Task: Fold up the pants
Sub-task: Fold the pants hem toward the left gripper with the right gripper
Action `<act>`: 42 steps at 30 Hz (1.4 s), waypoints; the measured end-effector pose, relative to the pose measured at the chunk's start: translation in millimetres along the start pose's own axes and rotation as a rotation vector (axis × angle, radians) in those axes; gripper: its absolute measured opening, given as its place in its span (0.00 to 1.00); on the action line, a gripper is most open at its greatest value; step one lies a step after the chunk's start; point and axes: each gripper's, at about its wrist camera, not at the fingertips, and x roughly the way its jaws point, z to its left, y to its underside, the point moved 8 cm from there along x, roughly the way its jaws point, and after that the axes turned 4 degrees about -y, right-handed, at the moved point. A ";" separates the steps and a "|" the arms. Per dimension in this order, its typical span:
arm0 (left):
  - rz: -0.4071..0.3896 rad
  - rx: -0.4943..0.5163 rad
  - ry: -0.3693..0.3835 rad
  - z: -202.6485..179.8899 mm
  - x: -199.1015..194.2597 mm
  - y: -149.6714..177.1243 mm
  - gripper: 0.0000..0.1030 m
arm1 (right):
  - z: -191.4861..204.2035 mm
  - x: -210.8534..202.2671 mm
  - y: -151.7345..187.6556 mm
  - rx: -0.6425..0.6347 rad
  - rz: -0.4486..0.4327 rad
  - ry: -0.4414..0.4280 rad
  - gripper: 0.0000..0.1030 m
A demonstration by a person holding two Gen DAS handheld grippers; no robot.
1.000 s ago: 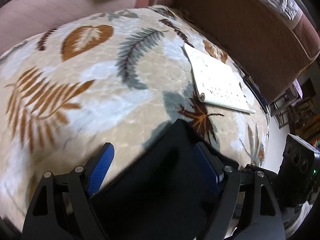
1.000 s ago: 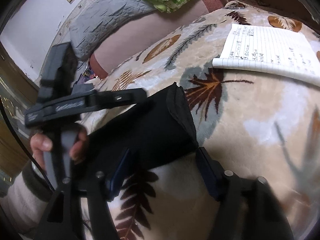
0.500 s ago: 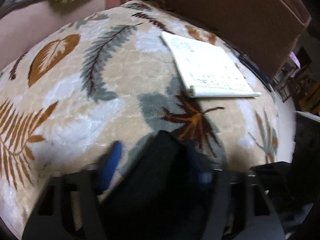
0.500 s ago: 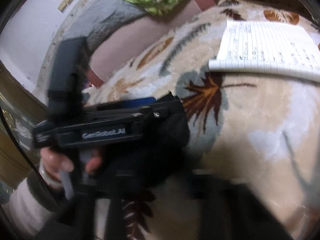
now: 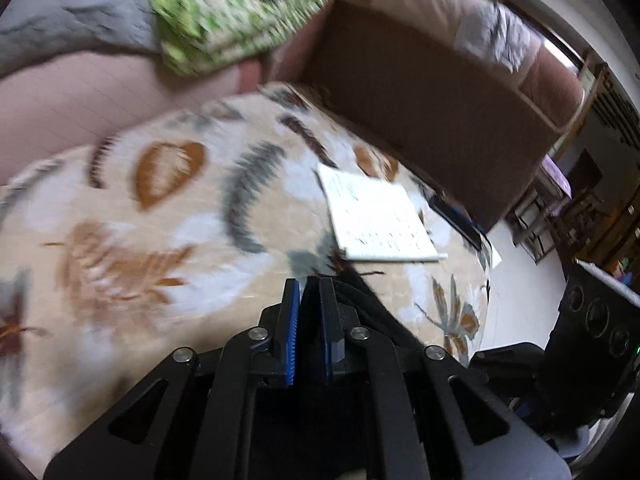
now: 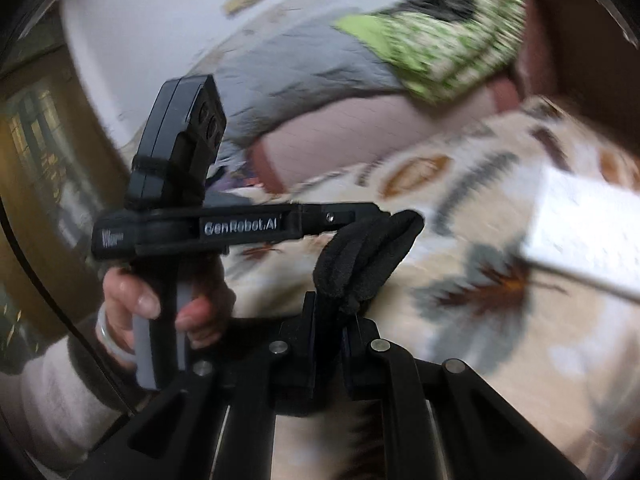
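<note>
Black pants; beige blanket with rust and grey leaves; white notebook; green-patterned cushion at twelve o'clock.

Two claws, one black pants, one notepad, one blanket, one green pillow.

place: home living room | cues: sofa, leaf-print blanket, cushion
</note>
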 end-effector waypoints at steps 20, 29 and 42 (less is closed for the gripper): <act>-0.004 -0.517 -0.258 168.5 -136.1 182.4 0.47 | 107.2 85.7 60.4 -0.046 0.237 -0.284 0.51; 0.053 -0.505 -0.264 132.4 -93.8 189.3 0.57 | 26.6 92.2 48.8 0.006 0.238 -0.055 0.15; 0.119 -0.417 -0.428 135.8 -89.0 192.0 0.18 | 40.8 132.5 69.7 -0.019 0.315 -0.067 0.19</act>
